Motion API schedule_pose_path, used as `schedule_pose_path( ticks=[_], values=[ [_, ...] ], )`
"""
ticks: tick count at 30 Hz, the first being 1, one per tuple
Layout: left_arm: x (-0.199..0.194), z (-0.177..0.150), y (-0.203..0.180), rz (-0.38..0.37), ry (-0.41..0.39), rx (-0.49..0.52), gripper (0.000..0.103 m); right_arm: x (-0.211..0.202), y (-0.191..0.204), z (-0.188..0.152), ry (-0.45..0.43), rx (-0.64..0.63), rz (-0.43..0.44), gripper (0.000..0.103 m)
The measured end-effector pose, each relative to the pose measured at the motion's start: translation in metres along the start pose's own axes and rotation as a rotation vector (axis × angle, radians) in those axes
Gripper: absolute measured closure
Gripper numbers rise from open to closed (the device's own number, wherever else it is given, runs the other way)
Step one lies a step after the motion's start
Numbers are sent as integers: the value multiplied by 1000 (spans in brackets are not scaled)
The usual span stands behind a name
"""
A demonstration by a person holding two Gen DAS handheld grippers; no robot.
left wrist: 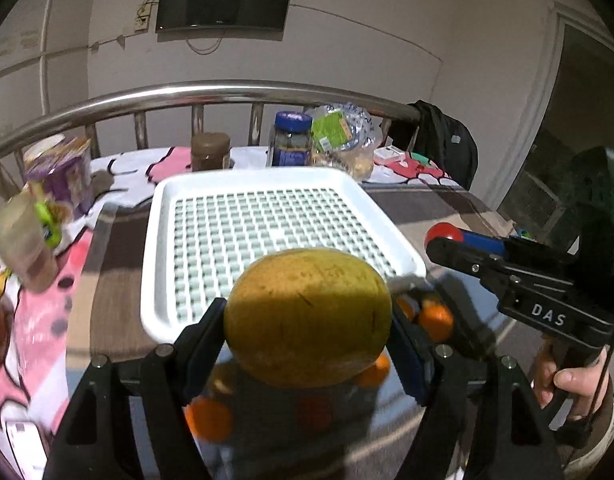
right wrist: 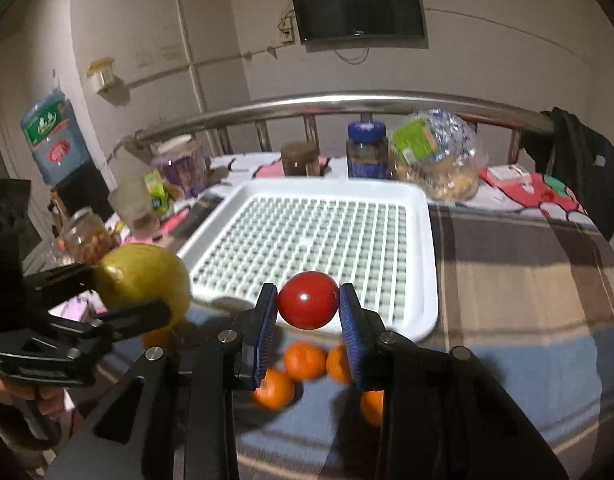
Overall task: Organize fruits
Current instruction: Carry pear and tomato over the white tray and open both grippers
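Observation:
My left gripper [left wrist: 307, 316] is shut on a large yellow-green fruit [left wrist: 307, 316] and holds it above the near edge of the white perforated tray [left wrist: 159, 216]. It shows at the left of the right wrist view [right wrist: 141, 284]. My right gripper [right wrist: 308, 306] is shut on a small red fruit [right wrist: 308, 306], raised over the tray's front rim [right wrist: 431, 272]. The red fruit also shows in the left wrist view [left wrist: 443, 234]. Several oranges [right wrist: 305, 360] lie on the checked cloth below both grippers, also in the left wrist view [left wrist: 435, 318].
Jars [left wrist: 289, 140], a brown jar [left wrist: 210, 152], a bagged snack [right wrist: 435, 156] and cups [left wrist: 23, 240] stand beyond and left of the tray. A steel rail [left wrist: 227, 92] runs behind. A black bag [right wrist: 583, 168] hangs at the right.

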State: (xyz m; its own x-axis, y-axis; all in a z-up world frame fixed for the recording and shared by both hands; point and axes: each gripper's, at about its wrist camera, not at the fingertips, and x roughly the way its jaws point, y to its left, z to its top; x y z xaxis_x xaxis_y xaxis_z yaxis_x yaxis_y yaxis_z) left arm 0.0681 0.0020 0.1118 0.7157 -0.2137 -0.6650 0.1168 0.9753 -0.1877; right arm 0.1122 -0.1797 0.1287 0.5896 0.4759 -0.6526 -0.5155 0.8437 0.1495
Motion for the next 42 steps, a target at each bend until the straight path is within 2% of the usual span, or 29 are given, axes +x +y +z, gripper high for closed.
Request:
schedule_pose_path(
  ticks=[7, 10, 13, 18, 24, 25, 27, 29, 31, 35, 37, 42],
  values=[
    [59, 50, 22, 62, 67, -34, 26, 42, -24, 51, 25, 28, 17, 73],
    [90, 67, 37, 94, 95, -60, 26, 78, -44, 68, 64, 88, 28, 73],
    [121, 77, 55, 107, 138, -113, 26, 112, -58, 76, 106, 126, 15, 73],
    [154, 82, 70, 122, 193, -155, 26, 169, -78, 73, 223, 198, 5, 73],
    [175, 80, 76, 127, 233, -184, 25, 198, -81, 68, 282, 182, -58, 73],
    [174, 81, 77, 127, 212, -188, 25, 201, -81, 65, 293, 179, -67, 72],
    [172, 82, 79, 118, 206, -209, 24, 205, -82, 63, 308, 181, -77, 64],
    [160, 86, 83, 83, 172, -254, 15, 200, -86, 64, 285, 203, -56, 37],
    [144, 89, 85, 67, 130, -280, 8, 186, -88, 65, 249, 220, -68, 25],
    [98, 94, 78, 67, 42, -242, 3, 138, -87, 69, 155, 227, -43, 24],
    [70, 93, 72, 44, -9, -227, 1, 112, -83, 69, 109, 221, -18, 23],
    [2, 77, 50, -5, -121, -186, 0, 37, -56, 58, -54, 163, 12, 10]
  ],
)
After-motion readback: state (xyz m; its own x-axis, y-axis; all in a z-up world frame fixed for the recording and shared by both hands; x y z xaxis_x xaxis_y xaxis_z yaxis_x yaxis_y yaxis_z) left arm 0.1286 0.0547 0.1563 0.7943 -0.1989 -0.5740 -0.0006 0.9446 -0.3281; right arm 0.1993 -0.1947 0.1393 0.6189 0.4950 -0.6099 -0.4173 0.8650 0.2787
